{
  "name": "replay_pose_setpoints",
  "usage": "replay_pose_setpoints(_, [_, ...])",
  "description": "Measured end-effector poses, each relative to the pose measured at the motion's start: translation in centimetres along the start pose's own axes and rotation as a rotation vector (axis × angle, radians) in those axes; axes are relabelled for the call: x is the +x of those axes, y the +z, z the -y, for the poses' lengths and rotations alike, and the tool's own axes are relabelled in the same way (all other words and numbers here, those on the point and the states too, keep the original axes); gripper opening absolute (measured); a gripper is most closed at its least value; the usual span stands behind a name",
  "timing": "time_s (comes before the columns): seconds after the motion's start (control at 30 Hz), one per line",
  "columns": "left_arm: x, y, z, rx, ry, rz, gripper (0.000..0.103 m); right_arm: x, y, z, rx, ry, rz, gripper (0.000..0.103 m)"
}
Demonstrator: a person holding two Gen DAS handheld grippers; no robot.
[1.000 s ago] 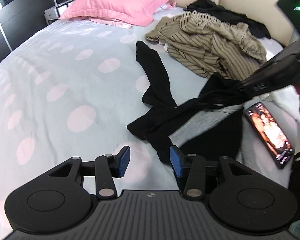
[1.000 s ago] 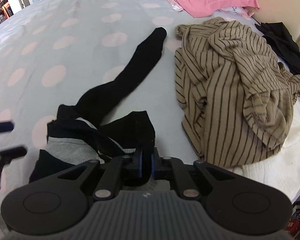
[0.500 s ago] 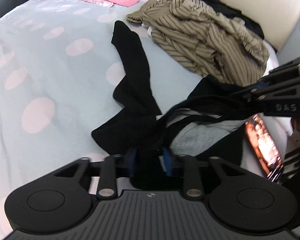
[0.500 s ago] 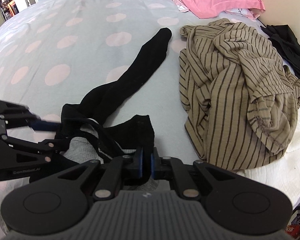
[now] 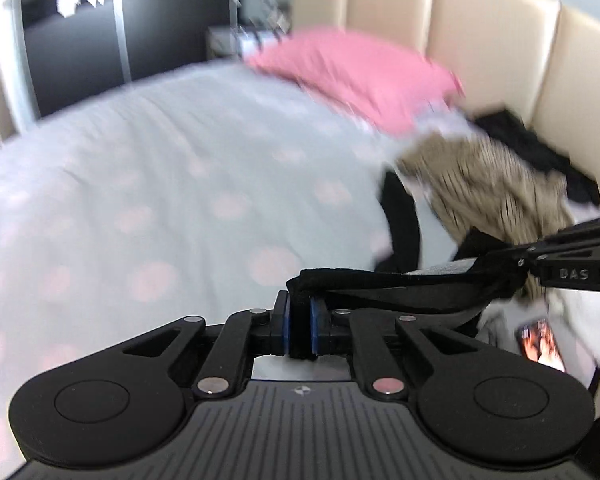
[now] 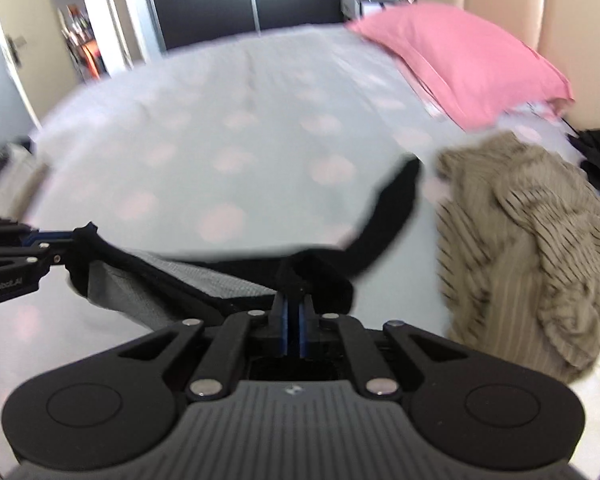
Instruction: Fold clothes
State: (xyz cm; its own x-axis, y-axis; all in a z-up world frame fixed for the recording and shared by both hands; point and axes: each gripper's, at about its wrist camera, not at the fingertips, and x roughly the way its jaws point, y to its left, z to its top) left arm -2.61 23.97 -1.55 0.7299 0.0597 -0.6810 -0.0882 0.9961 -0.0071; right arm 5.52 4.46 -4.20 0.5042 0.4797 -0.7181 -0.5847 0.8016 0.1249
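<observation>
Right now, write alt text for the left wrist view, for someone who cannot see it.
The left tool is closing on a bunched edge of the black garment, whose far end the right tool holds, the cloth stretched between them above the spotted bedspread. Behind, blurred, lie a striped tan garment and a pink pillow.

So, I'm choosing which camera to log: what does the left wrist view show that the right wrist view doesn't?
Only the left wrist view shows the lit phone screen at the bed's near right edge, and the right hand-held gripper from the side.

Only the right wrist view shows the open doorway with orange items, and the left hand-held gripper from the side.

Both show the black and grey garment pinched and stretched between the two grippers, the pink pillow, the tan striped top and the dotted pale bedsheet.
</observation>
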Motion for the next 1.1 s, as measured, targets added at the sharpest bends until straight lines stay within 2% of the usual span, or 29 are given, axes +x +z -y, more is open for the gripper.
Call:
replay_pose_setpoints(0.1, [-5.4,1.3,-0.8,-0.004,0.046,0.104,0.008,-3.8,1.9,-3.1,-0.038,0.002,0.132,0.005])
replay_pose_setpoints(0.23, [-13.3,3.1,-1.2,-0.005,0.101,0.282,0.007,-10.1,4.2,-6.8,-0.077,0.021,0.296,0.004])
replay_pose_setpoints(0.43, [-24.5,4.9,-0.6,0.009,0.152,0.532,0.007,-20.2,5.6,-11.8,-0.166,0.010,0.535,0.004])
replay_pose_setpoints(0.5, [-27.7,5.2,-0.1,0.013,0.167,0.597,0.007,-23.3,5.8,-13.0,-0.183,0.014,0.599,0.004])
replay_pose_setpoints(0.63, [-31.6,5.4,0.9,0.035,0.200,0.668,0.007,-28.3,5.7,-14.5,-0.205,0.034,0.685,0.004])
replay_pose_setpoints(0.73, [-32.4,4.8,1.3,0.040,0.220,0.666,0.007,-30.0,4.6,-15.4,-0.228,0.064,0.671,0.004])
replay_pose_setpoints(0.83, [-32.0,2.7,1.8,0.037,0.214,0.583,0.007,-29.3,3.1,-16.1,-0.258,0.072,0.607,0.004])
replay_pose_setpoints(0.97, [-28.8,-1.5,1.0,0.018,0.189,0.419,0.007,-24.3,0.1,-15.4,-0.240,0.112,0.416,0.004])
replay_pose_setpoints(1.1, [-23.0,-6.8,0.1,-0.030,0.146,0.234,0.007,-17.6,-3.9,-14.3,-0.201,0.121,0.213,0.004])
